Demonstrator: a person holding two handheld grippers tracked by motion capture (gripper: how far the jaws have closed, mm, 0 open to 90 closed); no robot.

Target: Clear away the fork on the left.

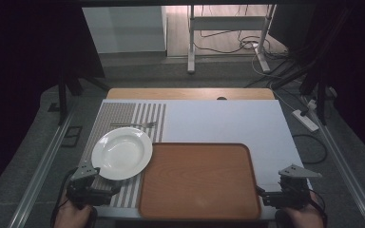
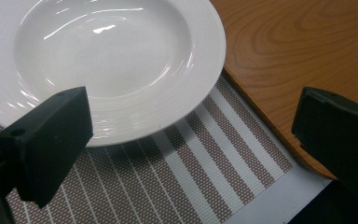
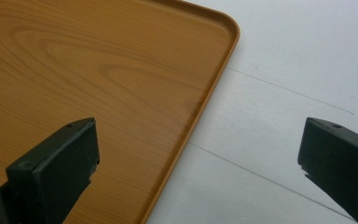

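A white deep plate [image 1: 122, 152] rests on a brown striped placemat [image 1: 121, 116] at the left of the table. A fork [image 1: 135, 125] lies on the mat just behind the plate. A wooden tray [image 1: 199, 180] sits empty in the middle front, its left edge next to the plate. My left gripper [image 1: 88, 183] hovers at the front left, just short of the plate's near rim [image 2: 135, 126], jaws wide open with nothing between them. My right gripper [image 1: 285, 187] stands open over the tray's right edge [image 3: 200, 112] and the white sheet.
A white sheet [image 1: 228, 121] covers most of the tabletop; a strip of bare wooden table [image 1: 190, 93] shows at the back. Beyond it stand a metal stand [image 1: 228, 33], loose cables and a power strip [image 1: 305, 119] on the floor. Rails run along both sides.
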